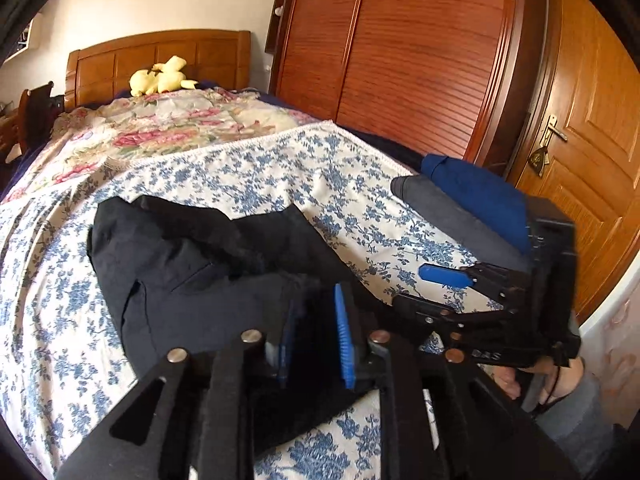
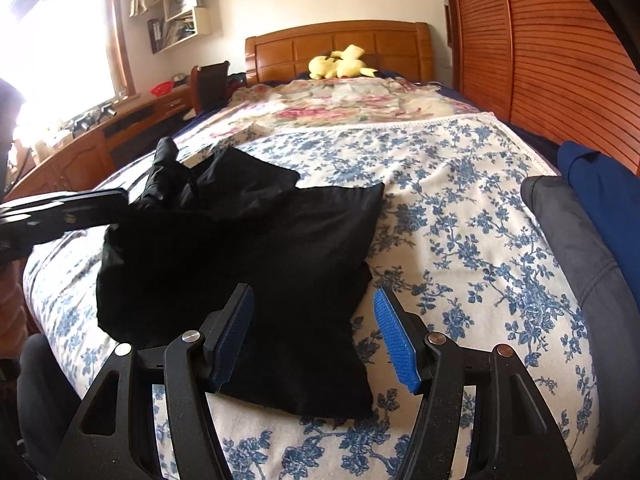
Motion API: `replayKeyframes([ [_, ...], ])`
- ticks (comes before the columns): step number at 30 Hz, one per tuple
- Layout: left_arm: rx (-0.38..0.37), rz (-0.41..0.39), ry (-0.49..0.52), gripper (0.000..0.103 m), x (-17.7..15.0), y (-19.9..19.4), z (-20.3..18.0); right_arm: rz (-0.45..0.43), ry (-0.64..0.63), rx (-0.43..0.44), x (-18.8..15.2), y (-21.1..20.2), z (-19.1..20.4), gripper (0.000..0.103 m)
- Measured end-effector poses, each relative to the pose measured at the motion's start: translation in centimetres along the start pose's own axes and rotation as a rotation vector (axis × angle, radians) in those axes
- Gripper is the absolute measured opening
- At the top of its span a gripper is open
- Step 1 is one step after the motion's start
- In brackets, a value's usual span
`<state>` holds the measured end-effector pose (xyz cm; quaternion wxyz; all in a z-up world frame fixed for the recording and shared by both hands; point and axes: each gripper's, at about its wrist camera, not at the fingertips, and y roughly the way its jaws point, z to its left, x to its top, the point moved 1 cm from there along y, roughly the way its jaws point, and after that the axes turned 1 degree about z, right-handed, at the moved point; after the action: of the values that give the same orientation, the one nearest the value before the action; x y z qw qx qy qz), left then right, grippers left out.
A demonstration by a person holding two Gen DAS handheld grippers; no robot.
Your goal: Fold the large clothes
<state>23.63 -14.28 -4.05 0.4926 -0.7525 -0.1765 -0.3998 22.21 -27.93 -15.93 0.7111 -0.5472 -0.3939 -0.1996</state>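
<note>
While the black garment (image 2: 240, 264) lies partly folded on the blue-flowered sheet (image 2: 460, 240) of the bed, I see my right claw (image 2: 314, 340) spread wide just above its near corner, blue pads (image 2: 396, 344) clear of the cloth on either side. My left claw (image 1: 314, 340) stands only slightly parted, with dark fabric showing in the narrow gap between its pads; I cannot tell whether the pads press on it. In the right wrist view that left claw reaches in from the left edge, and a bunched fold of the garment rises at its tip. Further right on the bed sit a grey folded piece (image 2: 576, 248) and a blue one (image 2: 604, 188), side by side and touching. A yellow plush toy (image 2: 340, 64) rests against the wooden headboard (image 2: 340, 36), beyond a pink-flowered quilt (image 2: 340, 104). A slatted wardrobe (image 1: 400, 52) flanks the bed.
</note>
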Motion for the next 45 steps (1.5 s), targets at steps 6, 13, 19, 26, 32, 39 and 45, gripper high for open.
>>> replayKeyframes([
  [6, 0.107, -0.041, 0.049, 0.022, -1.8, -3.2, 0.7, -0.019, -0.013, 0.019, 1.2, 0.1, 1.3, 0.064],
  [13, 0.166, -0.046, 0.022, 0.023, -3.6, -5.2, 3.5, -0.06, -0.037, 0.057, 3.1, 0.2, 3.9, 0.064],
  [19, 0.217, -0.059, 0.003, 0.024, -4.7, -6.8, 5.8, -0.086, -0.102, 0.106, 5.5, 0.9, 7.8, 0.064],
  [26, 0.257, -0.072, -0.061, 0.024, -7.0, -9.2, 9.7, -0.113, -0.171, 0.181, 8.9, 2.3, 12.8, 0.064],
  [32, 0.294, -0.077, -0.108, 0.025, -9.3, -11.8, 12.8, -0.055, -0.249, 0.246, 12.4, 5.1, 17.4, 0.064],
  [39, 0.318, -0.105, -0.19, 0.025, -12.6, -15.2, 16.4, 0.075, -0.367, 0.34, 15.3, 9.2, 25.5, 0.064],
  [45, 0.343, -0.101, -0.24, 0.025, -15.1, -17.0, 19.3, 0.25, -0.538, 0.269, 13.5, 14.3, 31.2, 0.064],
])
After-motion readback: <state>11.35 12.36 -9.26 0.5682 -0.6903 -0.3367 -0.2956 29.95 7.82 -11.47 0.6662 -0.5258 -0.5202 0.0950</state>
